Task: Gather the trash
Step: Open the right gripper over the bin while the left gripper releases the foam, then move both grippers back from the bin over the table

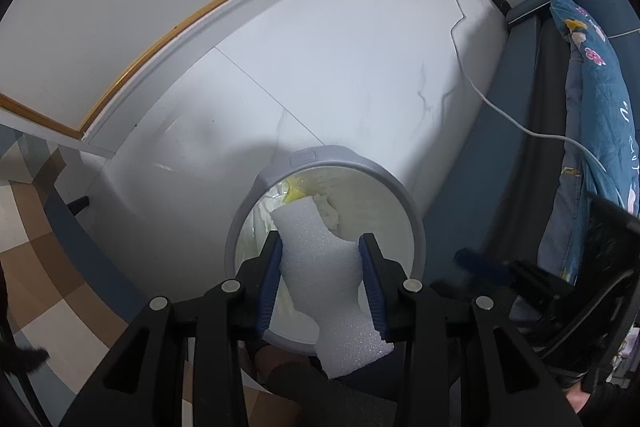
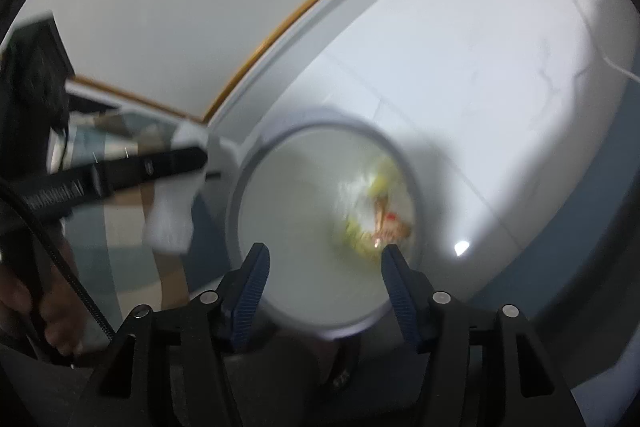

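My left gripper [image 1: 320, 247] is shut on a white foam sheet [image 1: 326, 275] and holds it over the open mouth of a round grey trash bin [image 1: 310, 157]. Yellow and white scraps [image 1: 294, 193] lie inside the bin. In the right wrist view, my right gripper [image 2: 324, 255] is open and empty above the same bin [image 2: 240, 195]. Blurred yellow and red wrappers [image 2: 376, 219] lie in it. The left gripper with the foam [image 2: 172, 223] shows at the left of that view.
The bin stands on white marble floor tiles [image 1: 340, 67] by a white wall with a gold-trimmed baseboard [image 1: 168, 35]. A white cable [image 1: 472, 83] runs across the floor. A blue floral quilt [image 1: 592, 115] hangs at the right. A checkered rug [image 1: 36, 235] lies left.
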